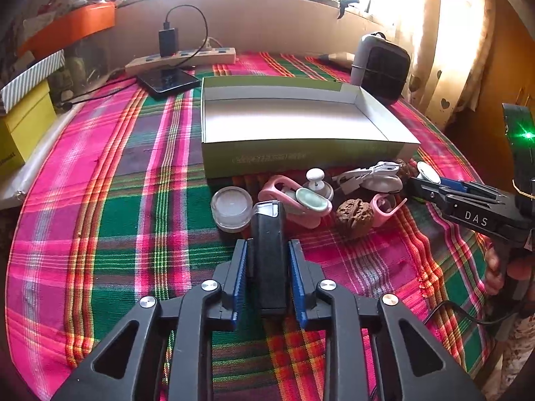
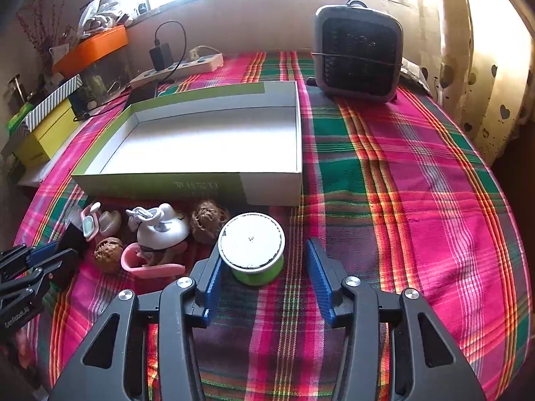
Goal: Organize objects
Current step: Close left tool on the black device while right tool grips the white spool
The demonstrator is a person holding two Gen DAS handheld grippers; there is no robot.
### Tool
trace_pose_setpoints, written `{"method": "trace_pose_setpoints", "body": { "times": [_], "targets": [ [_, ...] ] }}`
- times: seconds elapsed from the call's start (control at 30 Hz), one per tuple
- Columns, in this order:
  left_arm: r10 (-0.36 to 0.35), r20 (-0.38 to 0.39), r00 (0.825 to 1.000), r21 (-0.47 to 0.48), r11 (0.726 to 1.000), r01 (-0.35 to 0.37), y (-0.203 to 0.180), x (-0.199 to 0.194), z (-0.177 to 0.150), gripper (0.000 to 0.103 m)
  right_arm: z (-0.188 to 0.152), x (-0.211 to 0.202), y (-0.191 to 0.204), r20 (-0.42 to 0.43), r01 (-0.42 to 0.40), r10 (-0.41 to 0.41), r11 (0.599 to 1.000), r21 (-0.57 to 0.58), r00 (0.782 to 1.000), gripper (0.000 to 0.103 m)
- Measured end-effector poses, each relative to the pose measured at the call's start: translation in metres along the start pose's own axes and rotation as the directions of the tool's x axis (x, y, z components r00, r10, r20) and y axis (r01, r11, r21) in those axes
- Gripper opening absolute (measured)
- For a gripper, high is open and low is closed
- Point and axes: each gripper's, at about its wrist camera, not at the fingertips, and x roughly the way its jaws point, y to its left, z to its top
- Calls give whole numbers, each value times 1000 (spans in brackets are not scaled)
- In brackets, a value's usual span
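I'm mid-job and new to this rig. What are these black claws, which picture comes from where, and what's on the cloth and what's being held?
They are hand-held two-finger grippers, each carrying a camera that looks along its fingers. The left camera shows the left gripper shut on a slim black device. The right camera shows the right gripper with its jaws around a green, white-topped round tin; only the left pad looks in contact, so it is not gripped. On the plaid cloth stand an empty box, walnuts, pink clips and a small glass jar.
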Motion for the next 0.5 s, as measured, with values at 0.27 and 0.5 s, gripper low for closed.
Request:
{"method": "trace_pose_setpoints", "body": {
  "times": [0.27,0.5],
  "targets": [
    [-4,-6,1000,-8,1000,4,0,0,0,22,1,1,2,2,-13,13,1000,-8,1000,34],
    [-5,-6,1000,-12,1000,5,0,0,0,22,0,-4,3,23,-19,19,1000,-2,1000,23]
  ]
}}
